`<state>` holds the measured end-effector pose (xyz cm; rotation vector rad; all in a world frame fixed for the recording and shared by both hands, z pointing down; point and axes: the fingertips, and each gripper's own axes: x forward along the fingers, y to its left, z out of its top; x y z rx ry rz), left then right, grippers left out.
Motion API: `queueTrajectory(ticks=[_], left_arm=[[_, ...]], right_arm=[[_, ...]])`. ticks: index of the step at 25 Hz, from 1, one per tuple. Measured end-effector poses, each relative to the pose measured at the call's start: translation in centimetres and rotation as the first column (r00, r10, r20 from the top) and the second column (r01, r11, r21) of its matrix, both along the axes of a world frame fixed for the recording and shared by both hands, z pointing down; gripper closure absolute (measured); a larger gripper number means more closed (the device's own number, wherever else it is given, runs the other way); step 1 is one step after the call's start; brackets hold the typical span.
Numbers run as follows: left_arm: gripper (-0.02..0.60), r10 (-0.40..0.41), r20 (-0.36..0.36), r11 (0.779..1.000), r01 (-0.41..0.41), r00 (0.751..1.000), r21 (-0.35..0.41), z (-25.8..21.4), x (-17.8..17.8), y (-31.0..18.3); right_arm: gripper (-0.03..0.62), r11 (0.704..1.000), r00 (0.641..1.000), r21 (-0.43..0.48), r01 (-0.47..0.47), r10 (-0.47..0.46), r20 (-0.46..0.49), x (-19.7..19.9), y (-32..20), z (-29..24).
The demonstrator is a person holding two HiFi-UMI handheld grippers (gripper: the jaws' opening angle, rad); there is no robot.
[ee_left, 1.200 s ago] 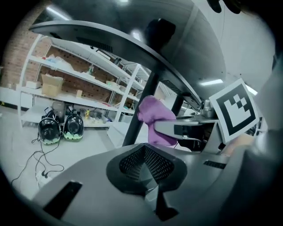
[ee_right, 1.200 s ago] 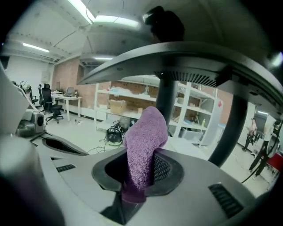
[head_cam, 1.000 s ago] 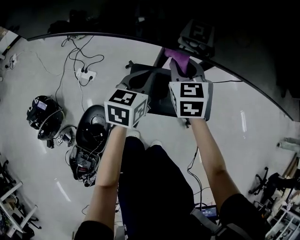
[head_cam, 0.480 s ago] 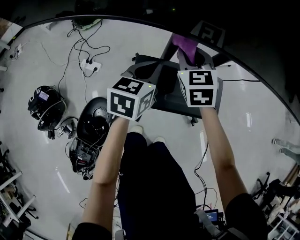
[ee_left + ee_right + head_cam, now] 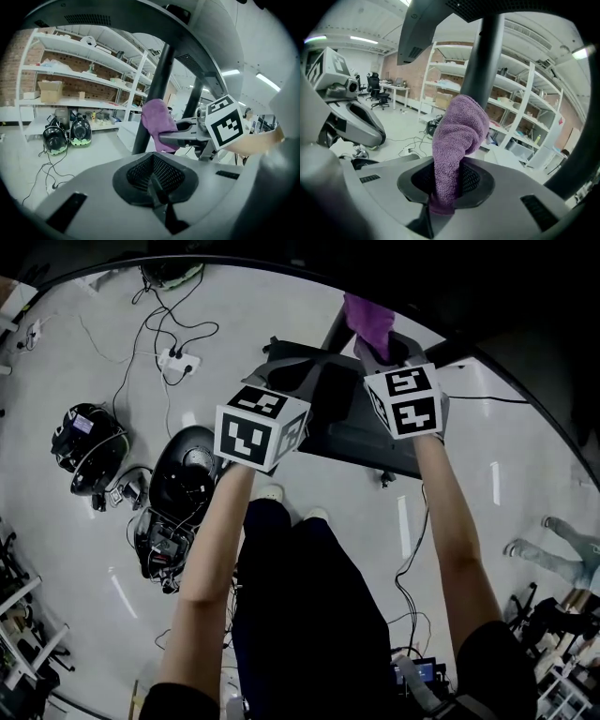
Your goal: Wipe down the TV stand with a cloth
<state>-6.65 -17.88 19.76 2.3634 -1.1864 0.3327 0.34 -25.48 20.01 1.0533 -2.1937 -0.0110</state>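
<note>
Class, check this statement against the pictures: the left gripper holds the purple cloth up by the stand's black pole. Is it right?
No. The right gripper, not the left, holds the purple cloth up by the black pole; the right gripper view shows the cloth pinched between its fingers. The left gripper holds nothing.

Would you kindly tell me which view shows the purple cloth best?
The right gripper view: the purple cloth fills the centre, pinched in the right gripper's jaws. The left gripper view shows it smaller, side-on, by a black pole. The head view shows only a small piece.
</note>
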Motion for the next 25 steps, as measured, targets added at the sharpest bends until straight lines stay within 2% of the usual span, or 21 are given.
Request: queueTrajectory(ticks=[5, 8, 11, 15, 20, 23, 25], left_arm=[[0.577, 0.002, 0.018, 0.999, -0.001, 1.0, -0.034, 2.2, -0.4, -0.3], [0.577, 0.002, 0.036, 0.998, 0.001, 0.999, -0.057, 3.5, -0.7, -0.4], [0.577, 0.001, 0.036, 0.997, 0.001, 0.999, -0.078, 4.3, -1.0, -0.3], [0.577, 0.005, 0.043, 0.996, -0.001, 0.999, -0.087, 4.7, -1.5, -0.3], [0.577, 0.011, 0.049, 0.995, -0.006, 0.999, -0.096, 5.2, -1.8, 0.1], [0.577, 0.014, 0.054, 0.995, -0.008, 0.998, -0.104, 5.6, -1.9, 0.3], [0.577, 0.014, 0.055, 0.994, -0.008, 0.998, -0.109, 5.9, -2.0, 0.4]], right_arm=[[0.502, 0.989, 0.982, -0.039, 0.143, -0.147, -0.118, -0.1, -0.4, 2.5], [0.503, 0.965, 0.94, -0.079, 0.25, -0.261, -0.218, -0.2, -0.2, 4.5], [0.502, 0.935, 0.893, -0.164, 0.313, -0.349, -0.283, 0.3, 0.0, 6.8], [0.503, 0.889, 0.846, -0.296, 0.349, -0.435, -0.308, 0.9, 0.6, 9.5], [0.503, 0.84, 0.817, -0.408, 0.358, -0.493, -0.299, 1.5, 1.5, 11.6], [0.503, 0.8, 0.773, -0.475, 0.366, -0.545, -0.324, 1.8, 2.6, 12.9], [0.503, 0.786, 0.749, -0.496, 0.369, -0.568, -0.343, 2.2, 3.1, 13.5]])
